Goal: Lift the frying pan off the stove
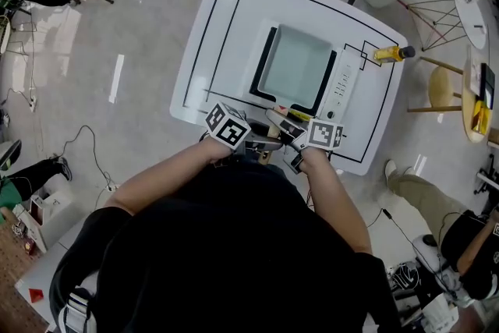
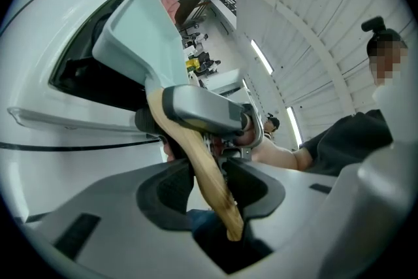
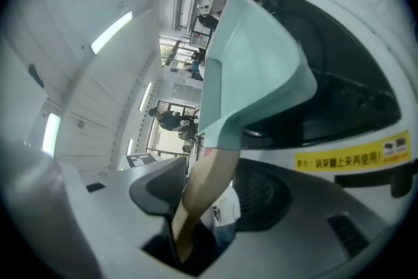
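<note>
Room: open workspace, grey floor, chairs and people around a white table.
Stove: on the table, black-rimmed, control strip along one side.
Pan: pale green, square, sitting flat on the stove, not yet lifted.
Handle: wooden, long axis running from the pan's near edge back toward the person, past the stove's front.
Left gripper: fingers closed on the handle near its free end, a pad on each side.
Right gripper: fingers open around the handle, a sliver of gap at one pad.
Key relation: both grippers in line along the handle, pan straight ahead of the fingers, right gripper nearer the pan, left at the tail.
Next move, judged: right fingers to close, then a level lift straight up, held against the pan's forward weight.
</note>
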Motion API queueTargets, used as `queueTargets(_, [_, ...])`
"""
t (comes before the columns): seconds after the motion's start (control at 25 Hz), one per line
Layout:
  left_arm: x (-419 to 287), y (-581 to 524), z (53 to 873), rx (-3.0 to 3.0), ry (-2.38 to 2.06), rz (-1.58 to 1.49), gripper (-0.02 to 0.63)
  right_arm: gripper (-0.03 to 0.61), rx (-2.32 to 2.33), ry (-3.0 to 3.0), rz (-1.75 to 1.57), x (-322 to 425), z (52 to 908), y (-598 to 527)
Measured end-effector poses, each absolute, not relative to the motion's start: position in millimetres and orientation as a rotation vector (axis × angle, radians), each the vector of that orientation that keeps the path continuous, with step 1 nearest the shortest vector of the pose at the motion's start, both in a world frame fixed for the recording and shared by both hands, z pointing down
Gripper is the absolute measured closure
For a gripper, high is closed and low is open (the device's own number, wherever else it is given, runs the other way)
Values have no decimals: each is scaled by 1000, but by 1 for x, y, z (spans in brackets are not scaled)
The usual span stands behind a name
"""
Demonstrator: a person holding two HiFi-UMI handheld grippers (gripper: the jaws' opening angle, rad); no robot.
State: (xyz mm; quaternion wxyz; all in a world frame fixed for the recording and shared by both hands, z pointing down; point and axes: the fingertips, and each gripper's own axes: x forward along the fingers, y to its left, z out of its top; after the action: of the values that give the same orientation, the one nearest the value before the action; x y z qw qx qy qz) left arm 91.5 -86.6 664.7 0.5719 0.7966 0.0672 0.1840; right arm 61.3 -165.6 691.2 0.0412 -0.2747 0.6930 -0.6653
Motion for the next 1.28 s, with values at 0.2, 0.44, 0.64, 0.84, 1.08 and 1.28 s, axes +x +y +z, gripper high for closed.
queueTargets(0.2, [92,-88,665,1868,164,435,454,373,-816,2100,-2045,59,692,-170])
queueTargets(0.44, [90,-88,663,1856,179,436,459,379,-802,2075,-2058,57,691,-170])
queueTargets(0.64, [90,-89,664,1851,173,429,462,383,-799,2049,-2053,58,692,-171])
queueTargets(0.84, [89,-90,659,1851,177,420,460,383,-784,2040,-2053,56,688,-172])
queueTargets(1.08, [91,-90,654,1865,177,409,457,380,-779,2029,-2036,58,684,-171])
queueTargets(1.28, [88,-90,647,1887,178,407,457,382,-781,2043,-2023,56,676,-171])
